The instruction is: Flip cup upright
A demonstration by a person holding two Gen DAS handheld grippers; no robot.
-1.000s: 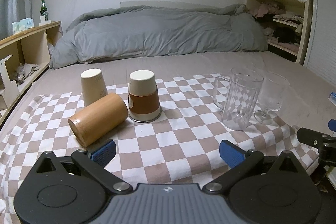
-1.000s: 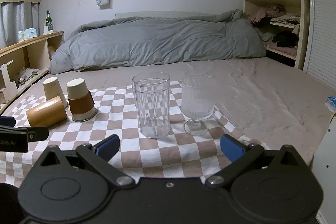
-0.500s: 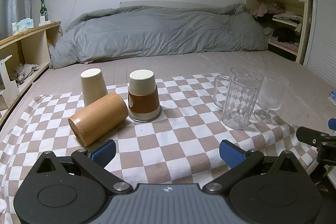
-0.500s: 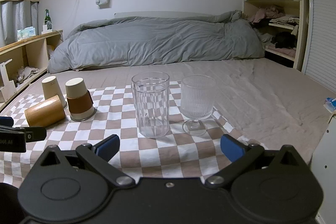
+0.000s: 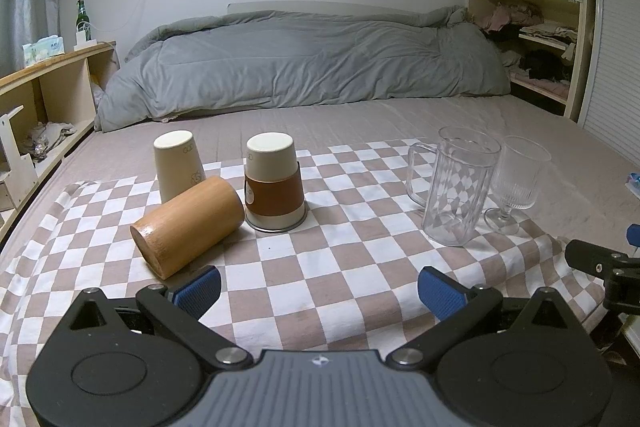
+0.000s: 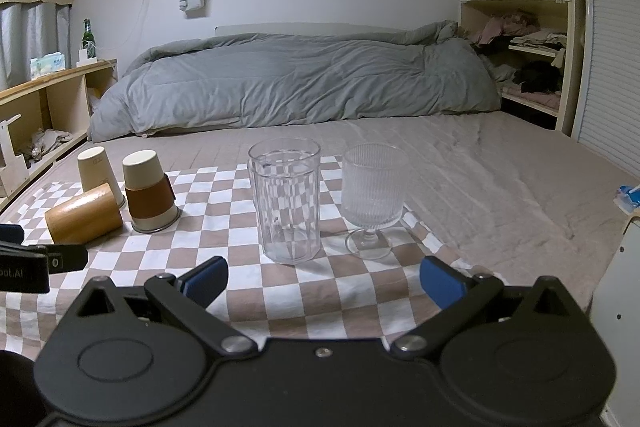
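A wooden cup [image 5: 188, 225] lies on its side on the checkered cloth [image 5: 340, 259], its base facing me. Behind it a cream paper cup [image 5: 178, 163] and a cream cup with a brown sleeve [image 5: 274, 179] stand upside down. My left gripper [image 5: 320, 291] is open and empty, a little short of the wooden cup. My right gripper [image 6: 324, 283] is open and empty in front of a clear mug [image 6: 286, 211] and a ribbed stem glass [image 6: 372, 201], both upright. The three cups also show at the left of the right wrist view, the wooden cup [image 6: 82, 219] nearest.
The cloth lies on a bed with a grey duvet [image 5: 304, 67] at the back. Wooden shelves [image 5: 48, 95] run along the left, a clothes niche [image 5: 528, 43] stands at the right. The bed edge drops off at the right [image 6: 616, 227].
Both grippers have drifted slightly; the cups and glasses have not moved. Both stay open.
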